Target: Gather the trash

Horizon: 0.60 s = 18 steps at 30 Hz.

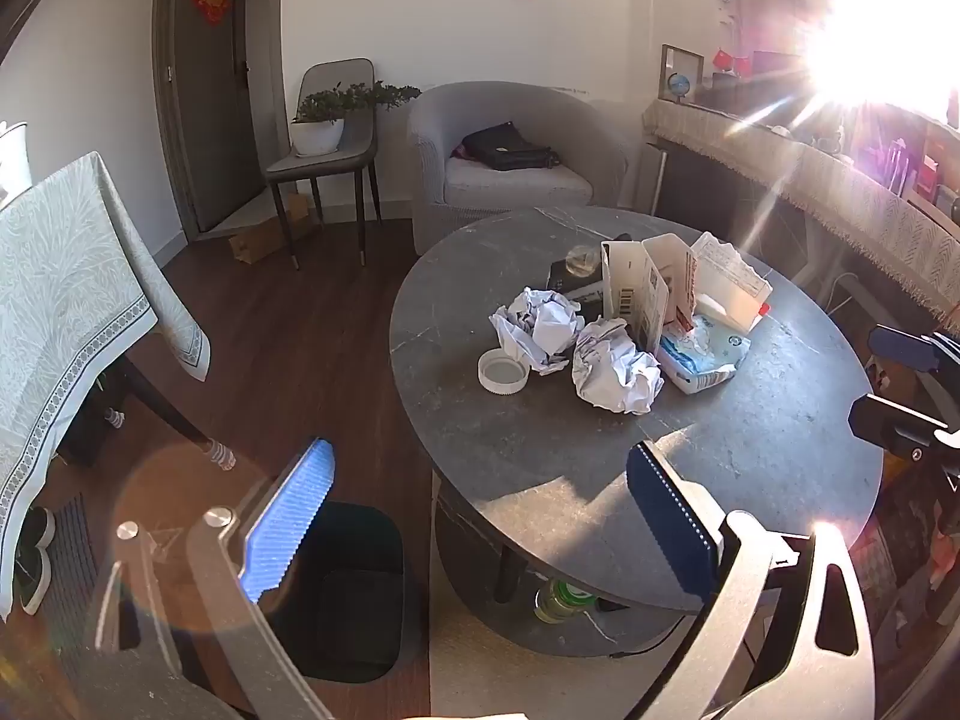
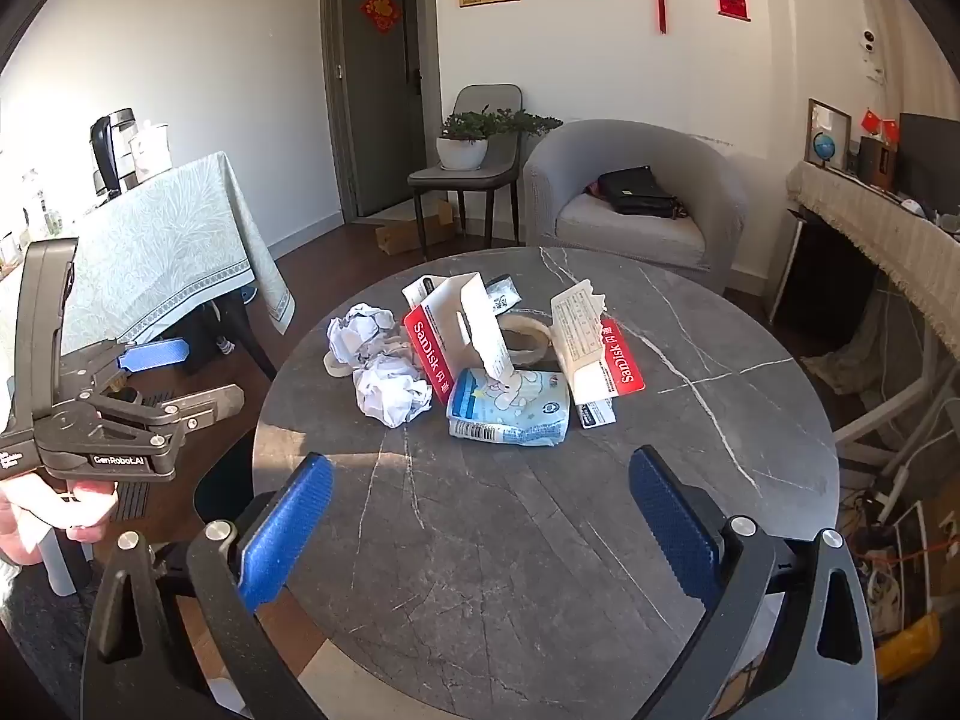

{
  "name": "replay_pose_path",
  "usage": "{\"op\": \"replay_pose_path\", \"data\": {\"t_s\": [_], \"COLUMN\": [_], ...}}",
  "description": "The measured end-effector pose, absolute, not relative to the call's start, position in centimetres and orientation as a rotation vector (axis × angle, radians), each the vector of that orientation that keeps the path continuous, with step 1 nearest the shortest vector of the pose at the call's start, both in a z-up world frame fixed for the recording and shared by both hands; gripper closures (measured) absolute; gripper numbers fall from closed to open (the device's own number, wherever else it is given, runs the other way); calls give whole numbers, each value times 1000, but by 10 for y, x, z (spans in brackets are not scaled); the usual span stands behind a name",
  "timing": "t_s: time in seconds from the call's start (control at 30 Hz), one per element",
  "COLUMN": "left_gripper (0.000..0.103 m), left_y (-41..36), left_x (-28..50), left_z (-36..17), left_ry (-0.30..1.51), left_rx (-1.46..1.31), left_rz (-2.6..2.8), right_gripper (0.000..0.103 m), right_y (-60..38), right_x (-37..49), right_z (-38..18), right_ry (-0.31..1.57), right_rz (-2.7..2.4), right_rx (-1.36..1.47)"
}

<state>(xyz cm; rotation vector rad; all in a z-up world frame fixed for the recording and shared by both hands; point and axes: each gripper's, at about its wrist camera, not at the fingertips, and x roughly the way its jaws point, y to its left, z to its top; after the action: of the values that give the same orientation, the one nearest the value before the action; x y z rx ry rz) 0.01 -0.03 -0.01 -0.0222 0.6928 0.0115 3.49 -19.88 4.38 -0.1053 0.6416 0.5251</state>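
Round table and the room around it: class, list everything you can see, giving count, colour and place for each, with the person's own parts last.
Round table: one, dark grey marbled, centre.
Crumpled paper balls: two, white, table's left side.
SanDisk card packaging: two torn pieces, red and white, table middle.
Tissue pack: one, blue and white, beside the packaging.
Plastic lid: one, white, by the paper.
Tape roll: one, beige, behind the packaging.
Trash bin: one, black, floor left of table.
Armchair: one, grey, holding a black bag.
Potted plant: one, on grey chair.
Left gripper: blue fingers, open.
Right gripper: blue fingers, open.
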Motion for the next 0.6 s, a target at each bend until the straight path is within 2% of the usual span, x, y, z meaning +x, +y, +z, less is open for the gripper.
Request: {"op": "replay_pose_path", "data": {"t_s": [0.6], "left_gripper": [3], "left_y": [1], "left_x": [1], "left_z": [-5], "left_ry": [698], "left_rx": [-23], "left_rz": [16], "right_gripper": [3], "right_y": [-197], "right_x": [35], "right_z": [45], "right_ry": [632], "right_rz": [526], "right_rx": [-116]}}
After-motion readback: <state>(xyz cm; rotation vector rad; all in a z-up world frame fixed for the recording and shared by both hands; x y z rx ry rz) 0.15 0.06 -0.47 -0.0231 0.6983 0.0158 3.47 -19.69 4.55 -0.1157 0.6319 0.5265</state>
